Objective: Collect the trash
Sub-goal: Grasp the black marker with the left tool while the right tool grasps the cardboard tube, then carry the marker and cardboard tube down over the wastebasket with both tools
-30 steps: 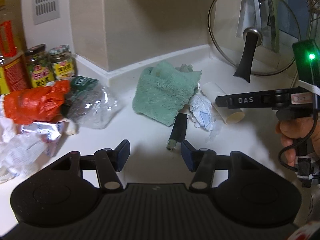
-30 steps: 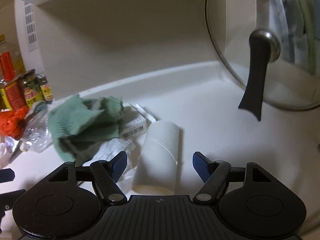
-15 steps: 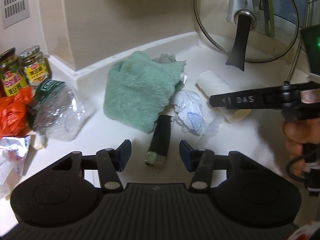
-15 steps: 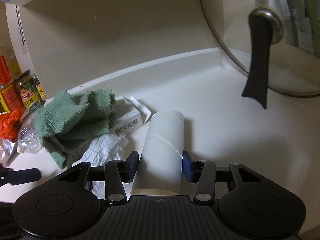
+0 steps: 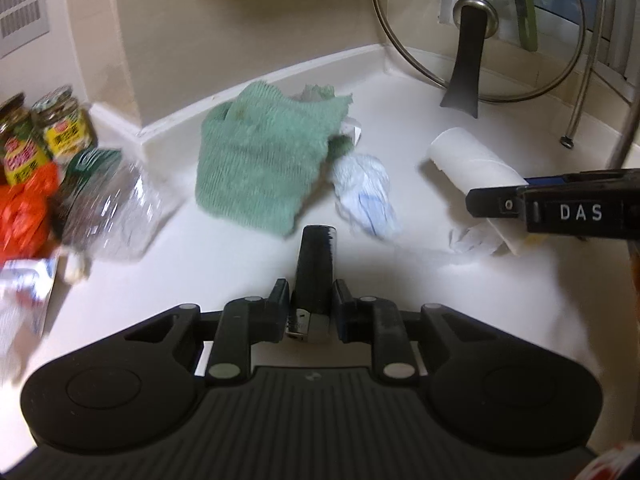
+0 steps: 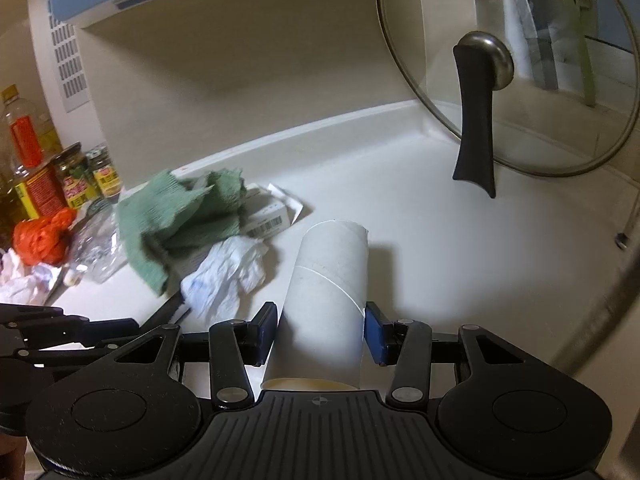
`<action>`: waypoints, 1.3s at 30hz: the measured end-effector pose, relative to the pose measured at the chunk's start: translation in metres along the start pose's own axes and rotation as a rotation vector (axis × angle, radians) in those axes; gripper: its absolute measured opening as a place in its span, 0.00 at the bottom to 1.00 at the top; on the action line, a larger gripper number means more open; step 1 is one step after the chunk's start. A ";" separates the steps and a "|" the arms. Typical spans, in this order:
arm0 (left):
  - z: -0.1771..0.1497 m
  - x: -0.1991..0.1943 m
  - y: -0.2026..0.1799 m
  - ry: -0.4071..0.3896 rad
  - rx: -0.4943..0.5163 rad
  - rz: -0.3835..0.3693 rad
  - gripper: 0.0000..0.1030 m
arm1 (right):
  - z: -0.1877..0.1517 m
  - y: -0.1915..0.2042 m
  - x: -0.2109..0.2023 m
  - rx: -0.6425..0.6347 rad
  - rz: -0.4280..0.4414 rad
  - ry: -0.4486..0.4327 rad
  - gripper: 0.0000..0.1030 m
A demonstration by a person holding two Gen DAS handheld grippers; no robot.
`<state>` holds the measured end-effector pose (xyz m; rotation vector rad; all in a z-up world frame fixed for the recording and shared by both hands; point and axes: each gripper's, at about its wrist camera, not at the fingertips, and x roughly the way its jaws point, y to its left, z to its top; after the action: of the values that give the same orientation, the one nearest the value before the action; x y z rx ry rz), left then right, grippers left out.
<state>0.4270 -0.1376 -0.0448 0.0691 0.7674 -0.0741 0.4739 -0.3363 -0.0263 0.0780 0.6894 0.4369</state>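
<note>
Both grippers have moved in on their targets since a second ago. Then the left gripper hung with jaws apart short of the black lighter; now its jaws are closing on the lighter's near end, the pads against both flanks. The right gripper, which stood wide around the cardboard tube, is now clamped on the tube's near half.

Each piece of trash lies lengthwise between its jaws on the white table, far ends pointing away. The lighter is slim and hard, so I would let the left jaws finish closing before any lift, or it may pivot and slip out. The tube is hollow card, so the right grip need only be firm enough to carry it; more would crush it.

Lift both straight up before swinging away. The crumpled tissue lies just beyond the lighter, and the green cloth to its far left, so a sideways drag would scatter them. More trash waits at the left: the crushed plastic bottle and orange wrapper.
</note>
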 end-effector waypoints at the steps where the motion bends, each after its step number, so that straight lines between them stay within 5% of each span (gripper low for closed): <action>1: -0.006 -0.006 0.001 0.003 -0.007 -0.002 0.20 | -0.003 0.001 -0.005 -0.002 0.003 0.003 0.45; 19: -0.075 -0.100 0.017 -0.036 -0.073 -0.020 0.19 | -0.052 0.056 -0.065 -0.036 0.119 0.056 0.45; 39: -0.075 -0.081 -0.015 -0.012 0.069 -0.076 0.27 | -0.077 0.055 -0.090 0.025 0.047 0.053 0.45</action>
<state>0.3154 -0.1420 -0.0430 0.1053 0.7554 -0.1732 0.3439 -0.3293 -0.0204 0.1071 0.7464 0.4765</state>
